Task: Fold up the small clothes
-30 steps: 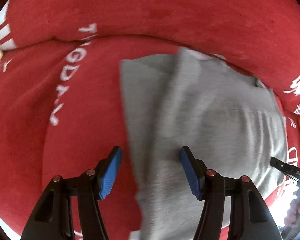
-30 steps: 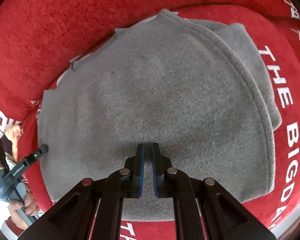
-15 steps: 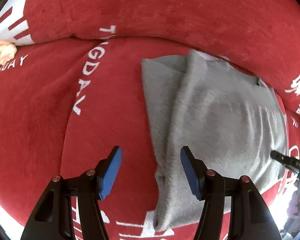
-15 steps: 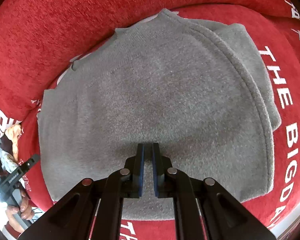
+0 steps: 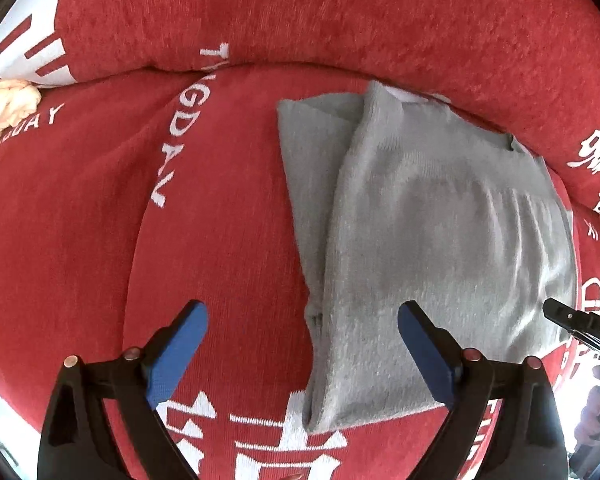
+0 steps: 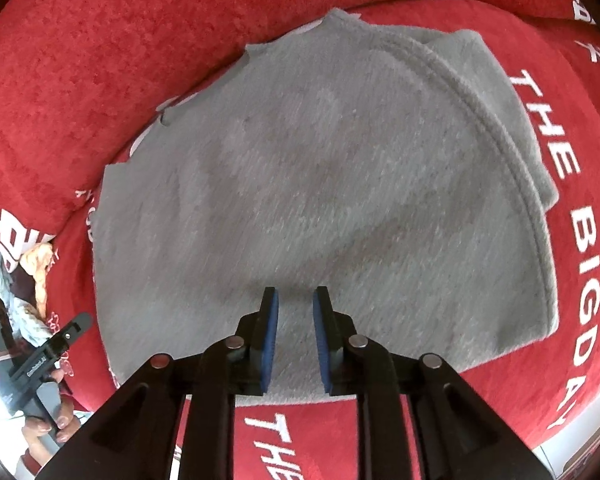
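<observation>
A folded grey garment (image 5: 428, 240) lies flat on a red sofa seat. It also fills the middle of the right wrist view (image 6: 320, 184). My left gripper (image 5: 302, 324) is open wide and empty above the garment's near left edge. My right gripper (image 6: 294, 300) hovers over the garment's near edge with its jaws a little apart and nothing between them. The other gripper's black tip shows at the right edge of the left wrist view (image 5: 580, 324) and at the lower left of the right wrist view (image 6: 48, 356).
The red sofa cover (image 5: 100, 240) carries white lettering, and its back cushion (image 5: 340, 20) rises just behind the garment. A cream cloth (image 5: 4, 108) lies at the far left. More crumpled clothes (image 6: 24, 276) sit left of the grey garment in the right wrist view.
My left gripper has pulled back and to the left, staying open. My right gripper's jaws have parted from shut to slightly open. The garment lies still.
</observation>
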A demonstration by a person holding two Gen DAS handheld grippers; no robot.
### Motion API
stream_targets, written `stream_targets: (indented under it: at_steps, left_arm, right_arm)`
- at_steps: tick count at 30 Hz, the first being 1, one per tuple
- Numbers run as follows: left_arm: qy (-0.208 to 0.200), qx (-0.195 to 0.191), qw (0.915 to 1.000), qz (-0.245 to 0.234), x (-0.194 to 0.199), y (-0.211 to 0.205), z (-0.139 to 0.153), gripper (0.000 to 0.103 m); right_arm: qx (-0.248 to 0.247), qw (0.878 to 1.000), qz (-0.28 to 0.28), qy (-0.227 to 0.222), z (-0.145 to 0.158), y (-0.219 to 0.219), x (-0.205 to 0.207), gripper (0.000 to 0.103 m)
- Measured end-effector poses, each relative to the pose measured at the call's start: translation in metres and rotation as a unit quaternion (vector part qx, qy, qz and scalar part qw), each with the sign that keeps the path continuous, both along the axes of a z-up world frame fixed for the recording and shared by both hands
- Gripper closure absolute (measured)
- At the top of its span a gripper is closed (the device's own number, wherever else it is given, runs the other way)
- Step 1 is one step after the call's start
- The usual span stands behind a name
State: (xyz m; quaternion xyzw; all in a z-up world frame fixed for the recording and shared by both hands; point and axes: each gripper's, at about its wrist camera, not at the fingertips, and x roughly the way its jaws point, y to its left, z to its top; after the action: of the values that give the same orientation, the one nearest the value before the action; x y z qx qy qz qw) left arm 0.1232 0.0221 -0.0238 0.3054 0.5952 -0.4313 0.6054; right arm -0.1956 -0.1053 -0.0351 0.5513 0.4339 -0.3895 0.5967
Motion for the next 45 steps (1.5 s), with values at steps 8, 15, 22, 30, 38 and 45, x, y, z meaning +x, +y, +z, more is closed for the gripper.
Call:
stream_targets:
  at_steps: [8,15,22,30,38,45]
  left_arm:
    - [-0.006,0.020,0.9996,-0.016,-0.004,0.005,-0.004,0.007]
    - [0.007,0.021,0.9994,-0.026,-0.005,0.009,-0.006,0.007]
    - [0.000,0.028,0.9992,-0.028,-0.003,0.010,-0.007,0.007]
    - [0.011,0.027,0.9992,-0.027,0.002,0.014,-0.010,0.007]
    - [0.071,0.005,0.9973,0.018,0.025,0.027,-0.013,0.007]
    - [0.123,-0.021,0.9914,0.041,0.042,0.031,-0.014,0.007]
  right_arm:
    - [0.014,1.000,0.013,-0.023,0.004,0.019,0.018,0.057]
    - [0.052,0.994,0.023,-0.095,0.003,0.043,0.036,0.054]
    - [0.111,0.976,0.021,-0.184,-0.010,0.073,0.053,0.037]
    - [0.155,0.961,-0.019,-0.227,-0.032,0.096,0.059,0.034]
    - [0.169,0.950,-0.072,-0.252,-0.047,0.098,0.059,0.034]
    - [0.177,0.935,-0.116,-0.286,-0.060,0.100,0.064,0.034]
